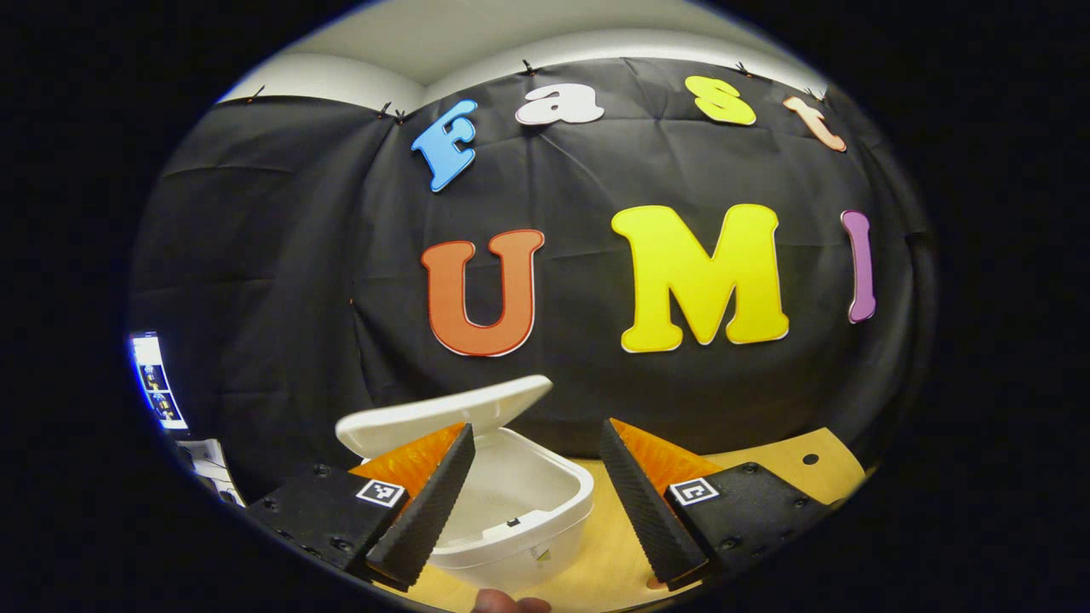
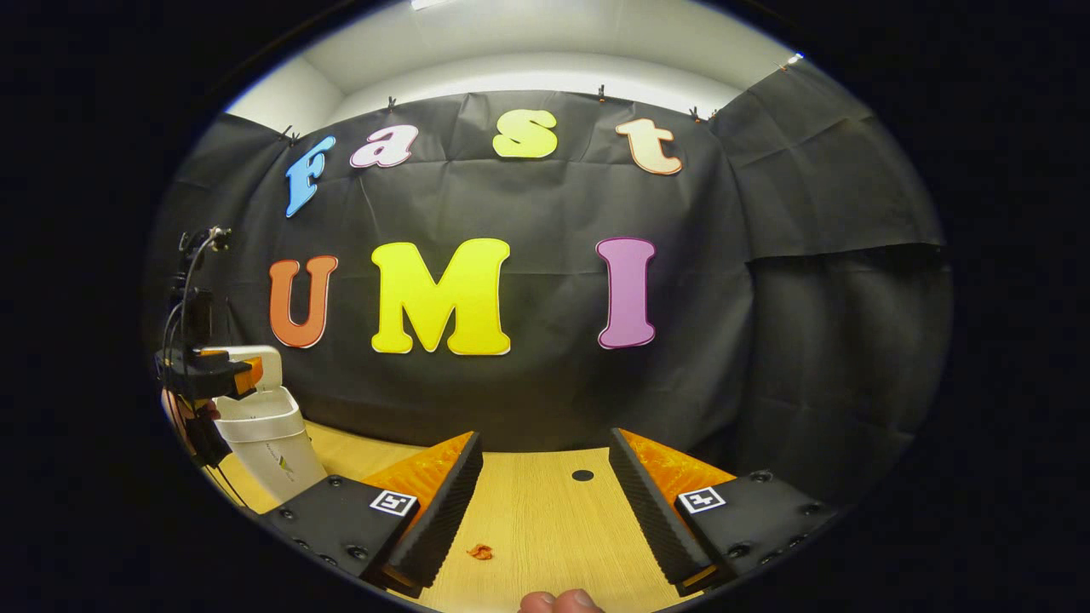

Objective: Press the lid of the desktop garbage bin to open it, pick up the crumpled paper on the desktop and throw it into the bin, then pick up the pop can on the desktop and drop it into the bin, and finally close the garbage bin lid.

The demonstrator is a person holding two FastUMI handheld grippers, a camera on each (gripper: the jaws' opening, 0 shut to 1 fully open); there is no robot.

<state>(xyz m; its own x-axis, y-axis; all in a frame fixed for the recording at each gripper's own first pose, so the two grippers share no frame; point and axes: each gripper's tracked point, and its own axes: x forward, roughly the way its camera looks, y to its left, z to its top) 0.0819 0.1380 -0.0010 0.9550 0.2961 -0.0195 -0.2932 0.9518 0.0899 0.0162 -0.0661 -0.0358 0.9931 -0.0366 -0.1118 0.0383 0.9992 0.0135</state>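
In the left gripper view, the left gripper (image 1: 535, 502) hangs with its fingers spread wide and nothing between them, just above the white desktop garbage bin (image 1: 519, 519), whose lid (image 1: 443, 415) stands tilted up and open over a seemingly bare interior. The bin sits on the wooden desktop (image 1: 766, 468). In the right gripper view, the right gripper (image 2: 545, 511) is likewise wide open and holds nothing, over bare desktop with a small orange scrap (image 2: 480, 552) lying between its fingers; what that scrap is, I cannot tell. Far left in that view stands the bin with the left gripper just over it.
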